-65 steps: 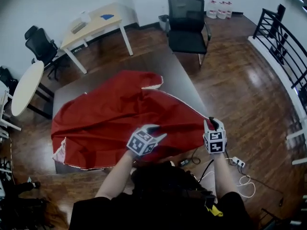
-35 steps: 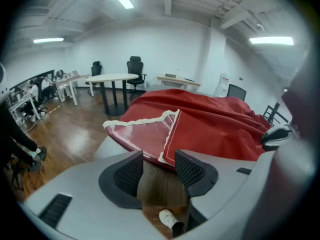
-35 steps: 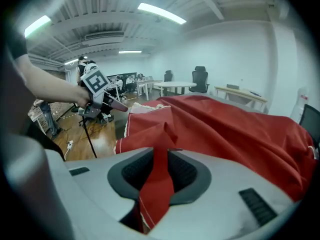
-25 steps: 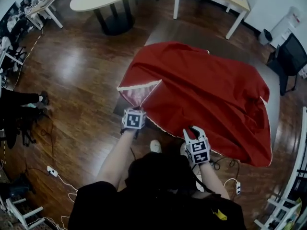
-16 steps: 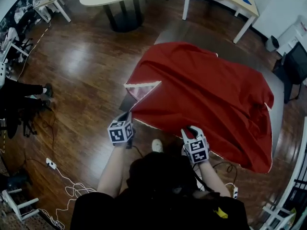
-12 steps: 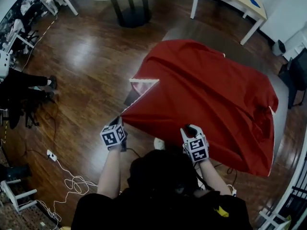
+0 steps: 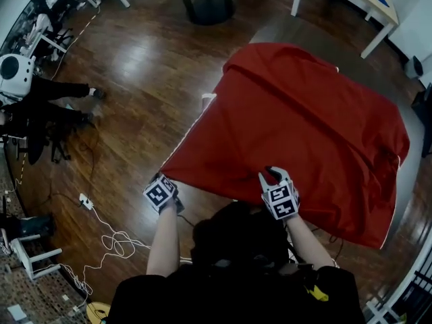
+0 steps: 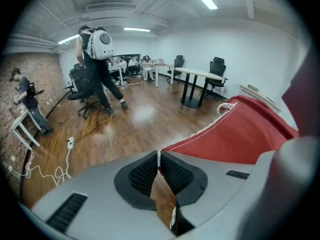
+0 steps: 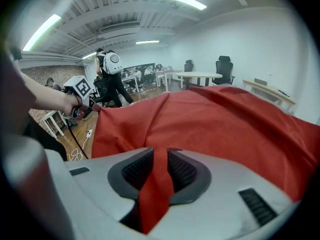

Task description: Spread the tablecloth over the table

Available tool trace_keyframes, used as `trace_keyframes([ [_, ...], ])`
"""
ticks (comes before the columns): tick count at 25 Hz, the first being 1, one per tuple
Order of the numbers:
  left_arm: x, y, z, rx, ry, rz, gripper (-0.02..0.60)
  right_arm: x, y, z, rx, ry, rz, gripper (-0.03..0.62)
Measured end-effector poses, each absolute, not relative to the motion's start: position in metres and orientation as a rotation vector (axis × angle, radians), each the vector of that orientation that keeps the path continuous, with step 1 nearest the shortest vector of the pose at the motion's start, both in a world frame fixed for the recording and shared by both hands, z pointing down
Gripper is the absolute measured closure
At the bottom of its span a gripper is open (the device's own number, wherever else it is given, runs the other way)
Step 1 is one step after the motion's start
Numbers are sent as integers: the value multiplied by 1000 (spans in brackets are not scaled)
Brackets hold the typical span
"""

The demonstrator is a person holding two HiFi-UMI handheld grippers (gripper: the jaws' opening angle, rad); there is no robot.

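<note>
The red tablecloth (image 7: pixel 304 127) with white piping lies over the dark grey table (image 7: pixel 277 29), and its near edge hangs toward me. In the head view my left gripper (image 7: pixel 164 179) is at the cloth's near-left corner, out over the wood floor. My right gripper (image 7: pixel 273 175) is on the near edge further right. The left gripper view shows the left gripper (image 8: pixel 159 156) shut on the thin white-trimmed hem, with the tablecloth (image 8: pixel 240 134) stretching away to the right. The right gripper view shows the right gripper (image 9: pixel 159 156) shut on a fold of the tablecloth (image 9: pixel 225 124).
A person in black with a white backpack (image 7: pixel 40 106) stands on the floor at the left. Cables and a power strip (image 7: pixel 101 228) lie near my left foot. A round table's pedestal (image 7: pixel 206 5) and a white desk (image 7: pixel 368 2) stand beyond the table. A black chair (image 7: pixel 425 93) is at the right.
My left gripper has swung out to the left and toward me with the cloth corner. The folded-over pale corner has flattened and the near edge is now stretched. The right gripper shifted only slightly.
</note>
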State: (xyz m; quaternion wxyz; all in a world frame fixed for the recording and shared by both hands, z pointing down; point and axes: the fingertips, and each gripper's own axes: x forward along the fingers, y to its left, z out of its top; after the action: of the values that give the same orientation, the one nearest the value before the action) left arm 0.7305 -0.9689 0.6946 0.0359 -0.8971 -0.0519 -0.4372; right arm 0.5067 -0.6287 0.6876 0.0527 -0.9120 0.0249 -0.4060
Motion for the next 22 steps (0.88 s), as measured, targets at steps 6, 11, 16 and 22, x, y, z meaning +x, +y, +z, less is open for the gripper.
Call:
trace_keyframes([
  [6, 725, -939, 674, -2732, -161, -1247, 370, 489, -600, 678, -2794, 20, -1213, 502],
  [11, 679, -859, 649, -2737, -453, -1183, 370, 459, -581, 671, -2799, 11, -1175, 502],
  [16, 597, -760, 662, -2634, -844, -1208, 373, 398, -523, 656, -2829, -217, -1149, 502],
  [22, 492, -630, 652, -2456, -1226, -1168, 373, 245, -425, 668, -2697, -590, -1184, 502],
])
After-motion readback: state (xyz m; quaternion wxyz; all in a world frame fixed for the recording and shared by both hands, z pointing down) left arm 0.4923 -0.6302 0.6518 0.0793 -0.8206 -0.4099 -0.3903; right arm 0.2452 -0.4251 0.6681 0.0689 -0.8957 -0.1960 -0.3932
